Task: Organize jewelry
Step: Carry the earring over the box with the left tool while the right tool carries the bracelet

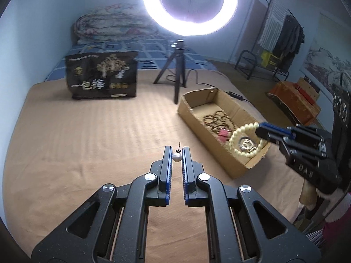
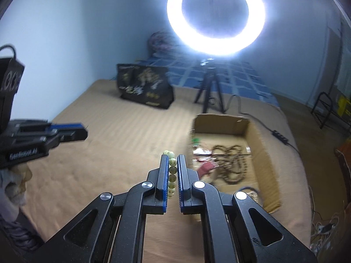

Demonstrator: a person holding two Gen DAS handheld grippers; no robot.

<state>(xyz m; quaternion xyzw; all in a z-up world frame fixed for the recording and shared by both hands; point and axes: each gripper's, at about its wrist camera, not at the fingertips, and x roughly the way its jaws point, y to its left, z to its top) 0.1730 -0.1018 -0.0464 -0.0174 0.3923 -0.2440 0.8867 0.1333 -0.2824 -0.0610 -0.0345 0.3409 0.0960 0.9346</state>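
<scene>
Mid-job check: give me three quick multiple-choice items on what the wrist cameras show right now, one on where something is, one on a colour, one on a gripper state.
1. Where is the pale bead bracelet?
A. Flat on the bedsheet
B. Hanging from the right gripper over the cardboard box
C. On the tripod

2. What colour is the small bead in the left gripper?
A. White
B. Red
C. Black

3. How is the left gripper set?
A. Wide open and empty
B. Shut on the small bead
C. Shut on the dark bead necklace

Answers:
1. B: the left wrist view shows the loop dangling from the gripper tips above the box's near end.
2. A: it shows as a pearly white ball with a thin dark pin on top.
3. B: both fingers press against the bead's sides; the necklace lies in the box.
</scene>
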